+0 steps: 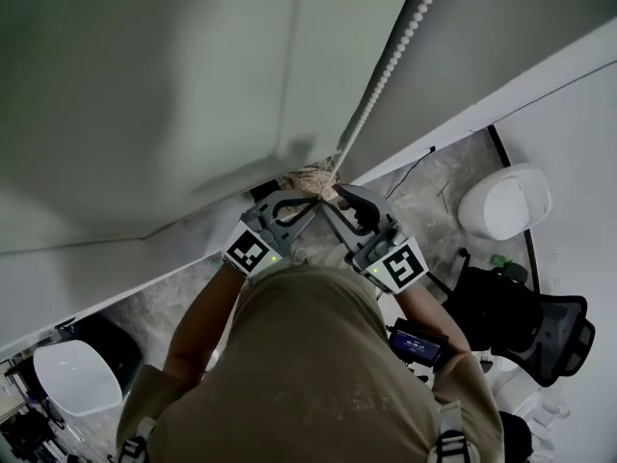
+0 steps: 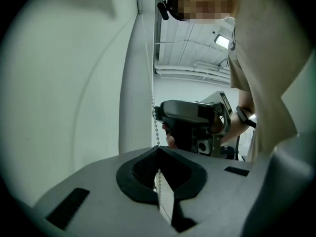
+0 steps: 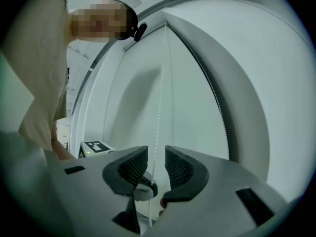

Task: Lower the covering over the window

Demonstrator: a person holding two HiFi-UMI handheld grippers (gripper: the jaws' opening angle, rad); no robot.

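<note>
The chain (image 1: 388,68) hung straight down beside the blind's (image 3: 190,90) edge, its long axis vertical, and both grippers met on it from opposite sides at about the same height. In the left gripper view it dropped past the frame and ran directly into that gripper's pads.

The left gripper (image 2: 158,176) was clamped on the chain, the jaws drawn together with the beads pinched in the seam between them. The right gripper (image 3: 155,163) stood with its jaws narrowly apart. The chain passed down through the gap, close to the left pad, but neither pad pressed on it. So only one hand had a hold; the other merely straddled the line.

What the coming move seemed to turn on was this: the chain already lay inside the right jaws, so no sideways reach looked necessary, only a closing squeeze and then a pull along the chain's own axis. The left was the gripper ready to haul at once.

The blind itself showed as a pale, flat sheet filling the window face behind the chain. How far its lower edge had come down could not be read from any view, nor whether this strand was the one that lowers it.
</note>
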